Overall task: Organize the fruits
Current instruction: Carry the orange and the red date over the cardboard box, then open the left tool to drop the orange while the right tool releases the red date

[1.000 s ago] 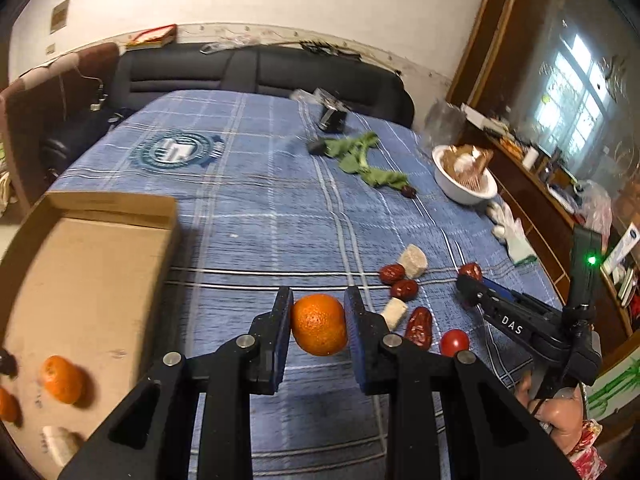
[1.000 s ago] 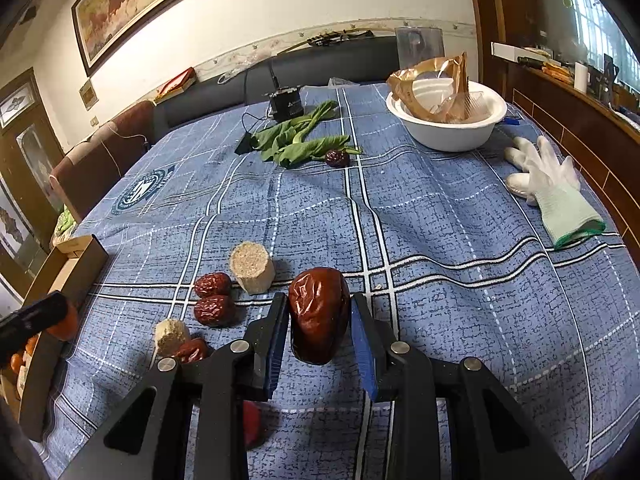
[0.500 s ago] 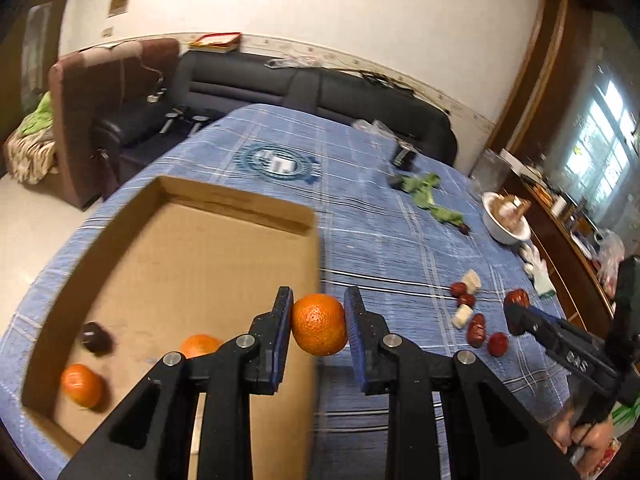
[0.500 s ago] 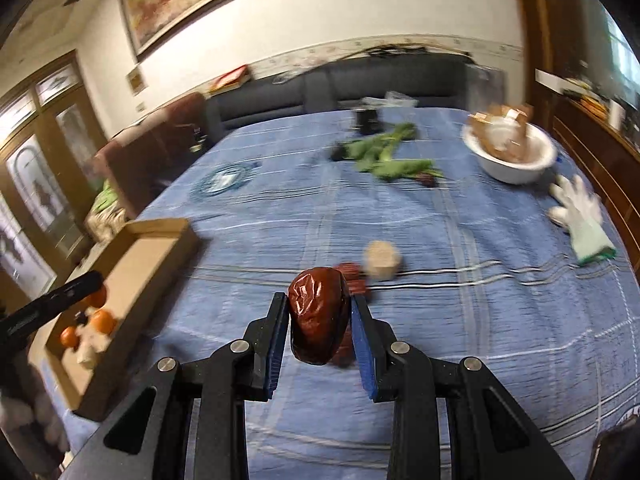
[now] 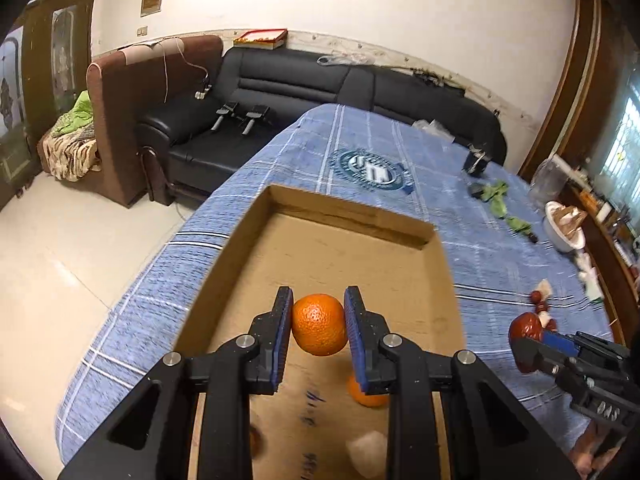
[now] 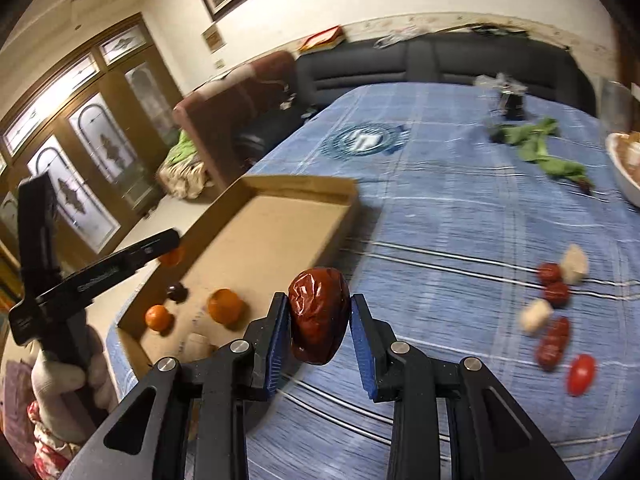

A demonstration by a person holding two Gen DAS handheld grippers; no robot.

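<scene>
Two views, each with fruit in its jaws. Through your left wrist camera, your left gripper [image 5: 319,326] pinches an orange [image 5: 319,324] between its blue pads, exactly as a second ago, but the scene under it has changed: then the orange hung over bare blue tablecloth [image 5: 360,148], now it hangs over the floor of the cardboard box [image 5: 352,216]. Another orange [image 5: 370,397] lies on the box floor just right of your fingers, and a pale chunk [image 5: 368,450] sits nearer. At far right your right gripper [image 5: 530,338] shows, carrying its red date [image 5: 527,327].

Through your right wrist camera, your right gripper [image 6: 319,326] clamps the wrinkled red date [image 6: 319,314]. A second ago it sat among the loose fruit; now those dates [image 6: 554,284], pale chunks [image 6: 575,264] and a cherry tomato [image 6: 581,374] lie off to the right, and the box [image 6: 304,186] fills the left. Inside lie two oranges [image 6: 226,305], a dark fruit [image 6: 177,291] and a pale piece. Your left gripper [image 6: 170,246] reaches over the box's left wall.
</scene>
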